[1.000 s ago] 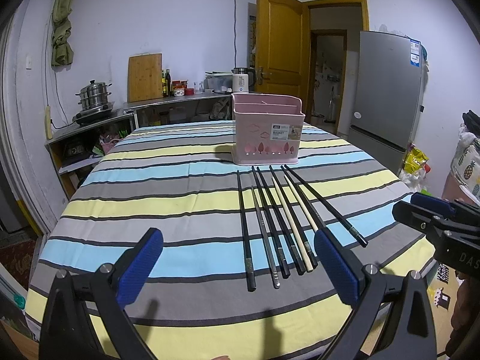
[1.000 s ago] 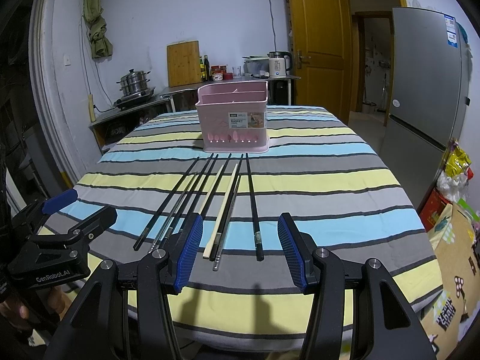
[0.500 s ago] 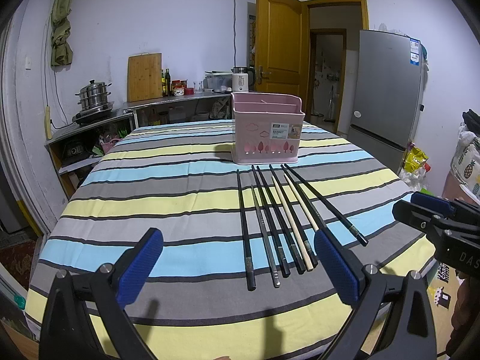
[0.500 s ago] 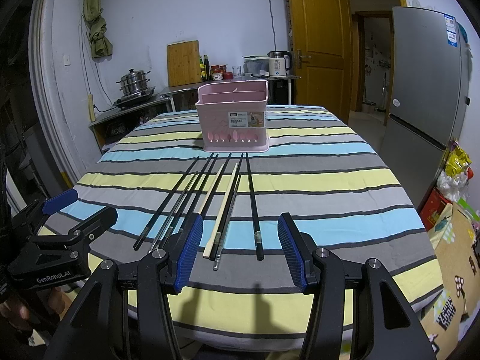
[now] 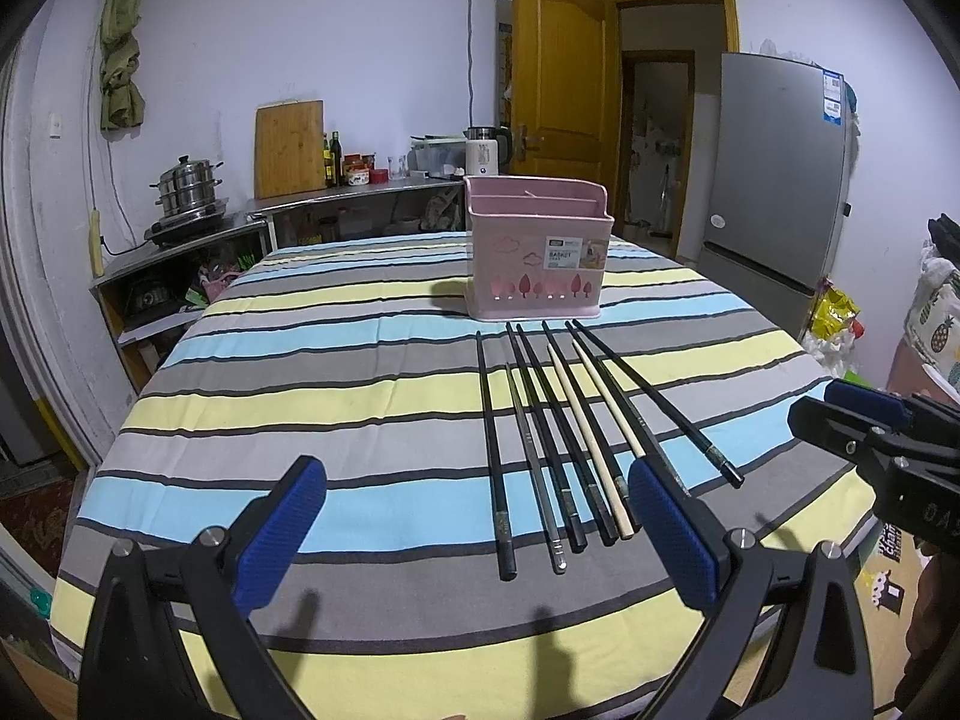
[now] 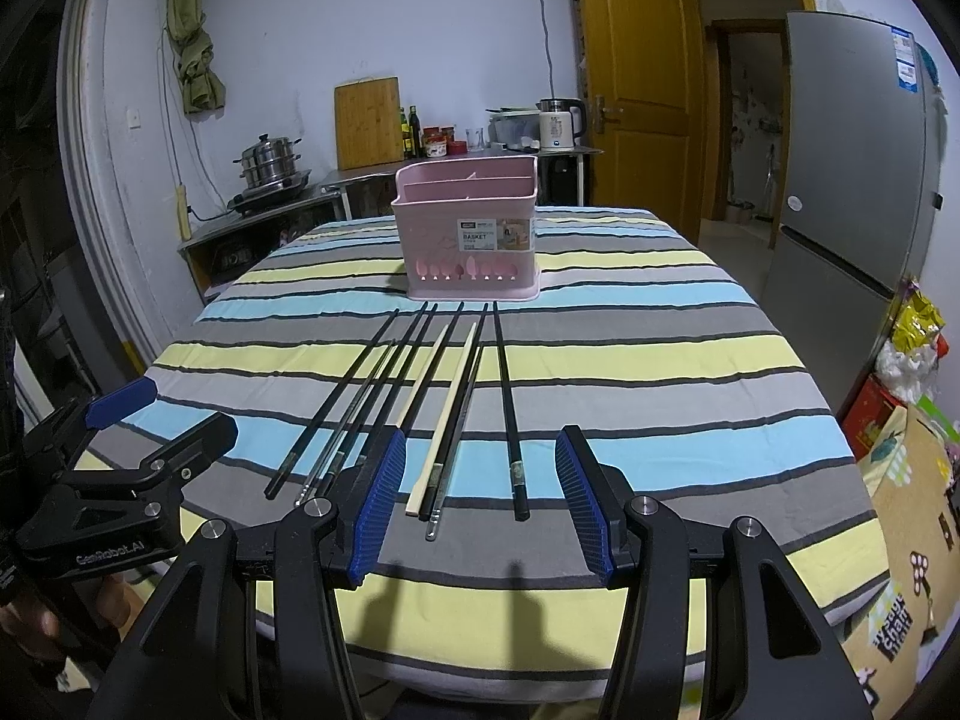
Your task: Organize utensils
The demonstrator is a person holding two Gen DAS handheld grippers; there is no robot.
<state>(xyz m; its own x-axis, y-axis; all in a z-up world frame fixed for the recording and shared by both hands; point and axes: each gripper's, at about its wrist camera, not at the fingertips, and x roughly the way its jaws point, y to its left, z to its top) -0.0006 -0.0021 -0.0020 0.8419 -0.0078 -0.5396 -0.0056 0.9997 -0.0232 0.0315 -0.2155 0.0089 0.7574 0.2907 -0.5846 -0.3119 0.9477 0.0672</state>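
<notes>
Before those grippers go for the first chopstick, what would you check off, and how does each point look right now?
1. Left gripper open and empty: ok.
2. Right gripper open and empty: ok.
3. Chopsticks lying flat on the striped tablecloth, near ends toward the grippers: ok.
4. Chopsticks spaced for a single pick: not ok, several lie very close or touching.
5. Pink utensil basket upright beyond the chopsticks, top open: ok.
6. Basket compartments free of contents: cannot tell, the insides are mostly hidden.

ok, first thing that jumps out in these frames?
The row of long black and pale wooden chopsticks fanned across the striped tablecloth, mid-table. Behind their far tips stands the pink plastic utensil basket. Both blue-padded claws, left and right, hang open near the table's edge.
</notes>
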